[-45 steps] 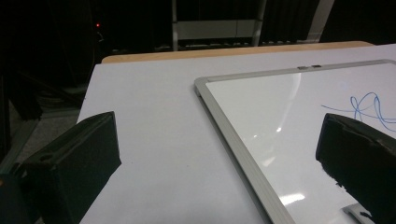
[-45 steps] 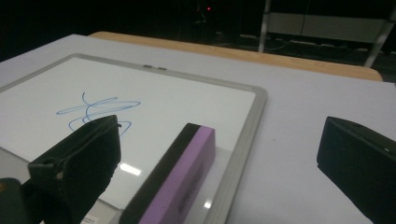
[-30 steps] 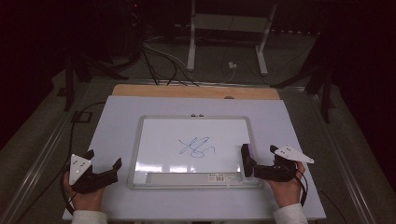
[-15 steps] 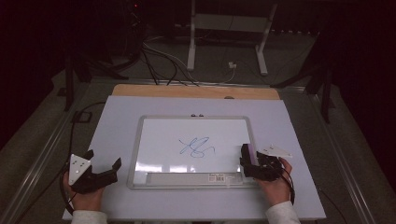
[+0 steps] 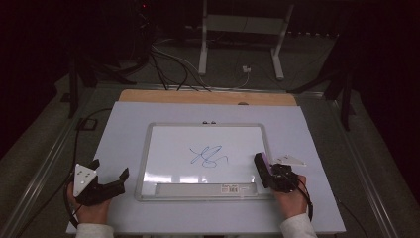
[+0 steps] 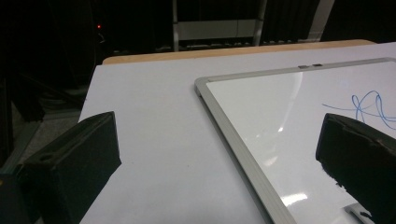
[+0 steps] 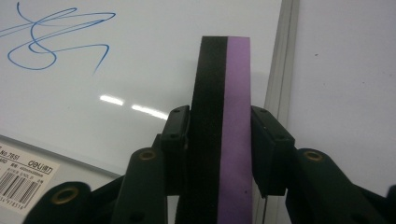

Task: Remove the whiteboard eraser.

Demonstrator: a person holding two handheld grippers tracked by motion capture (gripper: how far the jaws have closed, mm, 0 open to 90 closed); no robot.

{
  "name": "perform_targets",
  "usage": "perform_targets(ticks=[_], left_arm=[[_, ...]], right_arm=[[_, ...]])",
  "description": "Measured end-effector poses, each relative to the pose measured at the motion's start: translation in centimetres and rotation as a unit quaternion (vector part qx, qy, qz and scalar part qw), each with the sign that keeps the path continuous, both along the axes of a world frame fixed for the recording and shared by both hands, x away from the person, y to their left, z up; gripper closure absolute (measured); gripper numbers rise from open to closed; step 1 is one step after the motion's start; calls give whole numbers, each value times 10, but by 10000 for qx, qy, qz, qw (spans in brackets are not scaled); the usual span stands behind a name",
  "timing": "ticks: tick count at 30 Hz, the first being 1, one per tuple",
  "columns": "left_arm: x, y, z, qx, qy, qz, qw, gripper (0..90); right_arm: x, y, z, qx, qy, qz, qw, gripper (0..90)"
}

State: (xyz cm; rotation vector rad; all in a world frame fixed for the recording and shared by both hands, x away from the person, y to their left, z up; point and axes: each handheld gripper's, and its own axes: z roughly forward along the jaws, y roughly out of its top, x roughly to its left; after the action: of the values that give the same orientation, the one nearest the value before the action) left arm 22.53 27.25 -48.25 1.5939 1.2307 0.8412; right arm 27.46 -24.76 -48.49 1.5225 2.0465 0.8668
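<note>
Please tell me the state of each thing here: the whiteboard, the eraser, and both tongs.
Whiteboard: lying flat, blue scribble not yet wiped.
Eraser: on its edge, clamped, its jaws having just closed on it.
Right tongs: shut on the eraser.
Left tongs: open, nothing between the jaws, beside the whiteboard.

The eraser's (image 7: 222, 116) lower end is hidden between the jaws.

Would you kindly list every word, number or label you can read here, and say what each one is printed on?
"No.7851": white sticker on the whiteboard frame, cut off at the picture's edge.
"deli": same sticker, followed by small characters too blurred to read.
Barcode digits on that sticker: too small to read.
Blue scribble on the whiteboard: a squiggle, not a readable word.
</note>
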Motion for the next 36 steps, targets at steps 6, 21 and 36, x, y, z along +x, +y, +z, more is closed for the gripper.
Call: perform_targets(ticks=[6, 21, 36], left_arm=[[0, 0, 0, 1, 1, 0, 10000, 7], [0, 0, 0, 8, -4, 3, 10000, 7], [1, -1, -1, 14, 29, -21, 10000, 7]], right_arm=[[0, 1, 0, -27, -45, -40, 10000, 639], [7, 4, 28, 59, -574, -92, 9983, 640], [36, 17, 33, 136, -677, 32, 9976, 638]])
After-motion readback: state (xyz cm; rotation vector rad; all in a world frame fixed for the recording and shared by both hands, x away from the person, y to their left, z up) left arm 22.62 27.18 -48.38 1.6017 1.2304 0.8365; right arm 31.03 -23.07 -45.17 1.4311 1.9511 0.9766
